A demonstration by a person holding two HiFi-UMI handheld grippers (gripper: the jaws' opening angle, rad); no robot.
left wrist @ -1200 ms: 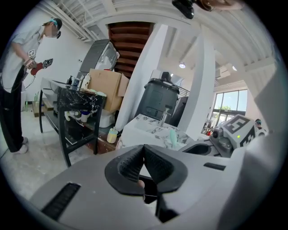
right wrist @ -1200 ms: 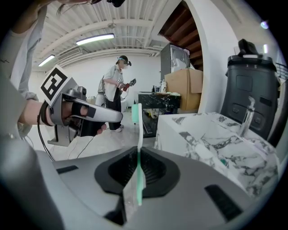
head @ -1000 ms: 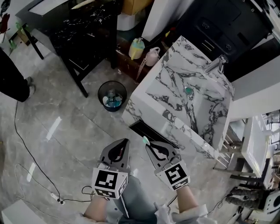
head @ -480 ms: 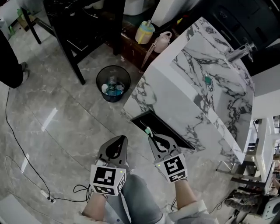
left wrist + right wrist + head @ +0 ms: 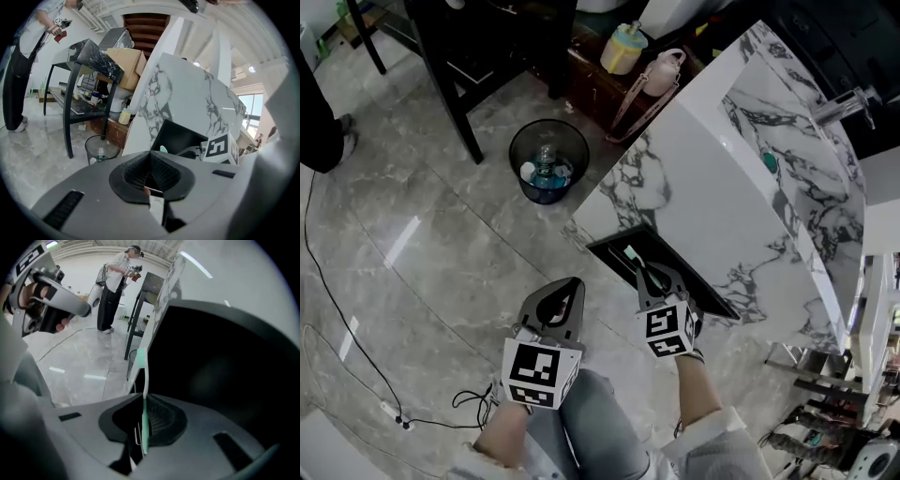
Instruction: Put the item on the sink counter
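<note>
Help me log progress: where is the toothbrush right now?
The toothbrush is clamped in the right gripper, centre-right and low in the head view, its head at the dark opening low in the marble sink cabinet.

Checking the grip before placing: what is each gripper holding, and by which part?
The right gripper clamps a toothbrush by its handle, head sticking out; the left gripper holds nothing.

Far left: table (image 5: 502, 42). Right of it: two bottles (image 5: 623, 47). On floor between table and sink counter (image 5: 712, 187): waste bin (image 5: 547, 161). Near: left gripper (image 5: 572, 283) just left of right gripper (image 5: 643, 272); toothbrush (image 5: 630, 251) between right jaws, before recess (image 5: 609, 244) in counter's front.
</note>
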